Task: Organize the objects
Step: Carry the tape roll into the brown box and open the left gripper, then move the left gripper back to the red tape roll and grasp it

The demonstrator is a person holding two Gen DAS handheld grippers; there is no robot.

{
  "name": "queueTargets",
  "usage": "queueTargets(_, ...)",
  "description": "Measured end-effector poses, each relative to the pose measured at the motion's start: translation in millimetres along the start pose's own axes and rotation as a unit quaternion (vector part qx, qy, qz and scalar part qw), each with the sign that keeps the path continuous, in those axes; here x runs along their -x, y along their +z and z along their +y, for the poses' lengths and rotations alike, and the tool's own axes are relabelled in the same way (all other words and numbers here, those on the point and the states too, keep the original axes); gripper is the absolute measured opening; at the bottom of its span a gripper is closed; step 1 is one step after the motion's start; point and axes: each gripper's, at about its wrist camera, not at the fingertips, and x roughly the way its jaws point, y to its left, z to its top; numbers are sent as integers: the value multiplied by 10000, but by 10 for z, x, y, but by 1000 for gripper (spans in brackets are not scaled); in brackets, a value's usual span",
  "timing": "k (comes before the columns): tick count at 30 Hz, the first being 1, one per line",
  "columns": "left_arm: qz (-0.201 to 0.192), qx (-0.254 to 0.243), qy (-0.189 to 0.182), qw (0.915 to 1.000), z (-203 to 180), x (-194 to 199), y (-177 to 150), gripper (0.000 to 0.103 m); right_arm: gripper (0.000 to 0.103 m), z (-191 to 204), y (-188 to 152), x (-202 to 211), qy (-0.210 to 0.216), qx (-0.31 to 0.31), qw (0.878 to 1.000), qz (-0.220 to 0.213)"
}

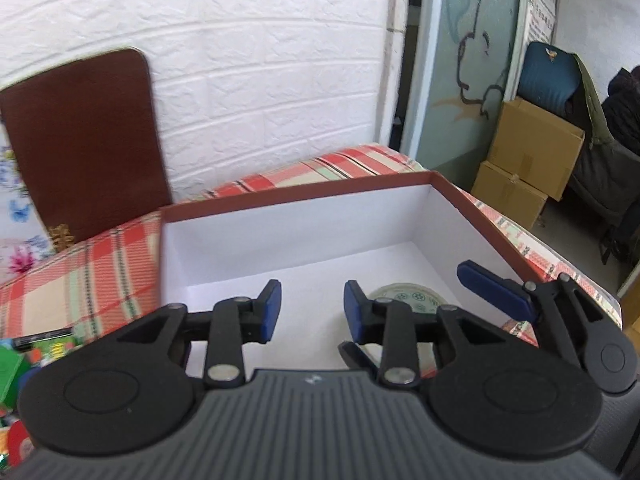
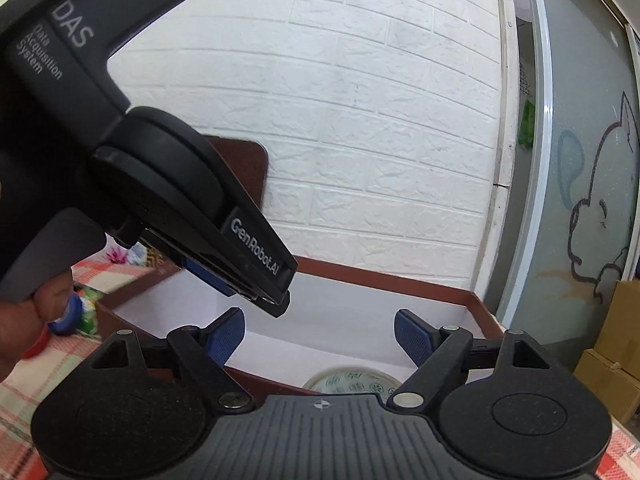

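Observation:
An open box (image 1: pixel 472 200) with a red-brown rim and a white inside stands on the plaid cloth. A round pale roll with a green pattern (image 1: pixel 408 298) lies flat on the box floor near the front right. My left gripper (image 1: pixel 313 312) hangs over the box floor, open, with a narrow gap and nothing between its blue pads. My right gripper (image 2: pixel 320 336) is open wide above the near wall of the box (image 2: pixel 380 276), with the roll (image 2: pixel 352 384) just below it. One of its blue fingers (image 1: pixel 496 292) reaches in from the right. The left gripper (image 2: pixel 276 296) shows side-on at the left.
A brown lid (image 1: pixel 84 140) leans on the white brick wall behind the box. Colourful packets (image 1: pixel 24 360) lie on the plaid cloth (image 1: pixel 80 276) to the left. A hand (image 2: pixel 24 320) holds the left gripper's handle near red and blue rolls (image 2: pixel 68 316). Cardboard boxes (image 1: pixel 532 148) stand at the right.

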Motion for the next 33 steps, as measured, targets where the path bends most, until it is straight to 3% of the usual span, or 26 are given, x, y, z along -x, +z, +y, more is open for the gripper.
queueTargets(10, -238, 46, 833, 9962, 396, 631, -324, 51, 80, 430, 46, 361, 398, 26, 9988, -300)
queueTargets(13, -268, 156, 1199, 9923, 607, 794, -474, 57, 80, 683, 48, 360, 595, 52, 9978, -279)
queueTargets(21, -139, 850, 1968, 9766, 1393, 1126, -914, 59, 72, 1393, 77, 160, 1372, 302, 9901, 2)
queueTargets(24, -37, 1132, 2310, 9663, 1745, 1206, -1185, 60, 66, 1624, 32, 86, 1649, 383, 9852, 250)
queueTargets(28, 233, 1790, 2682, 9463, 2311, 1261, -1657, 60, 53, 1905, -115, -94, 1992, 397, 9757, 822)
queueTargets(31, 335, 2187, 2951, 9295, 2639, 1279, -2010, 60, 52, 2116, -205, -206, 2213, 471, 9674, 1138)
queueTargets(32, 344, 2344, 2943, 9259, 2731, 1279, -2125, 61, 52, 2194, -233, -221, 2252, 557, 9657, 1169)
queueTargets(33, 112, 2384, 2887, 9272, 2775, 1317, -2229, 64, 53, 2263, -247, -251, 2281, 636, 9643, 1184)
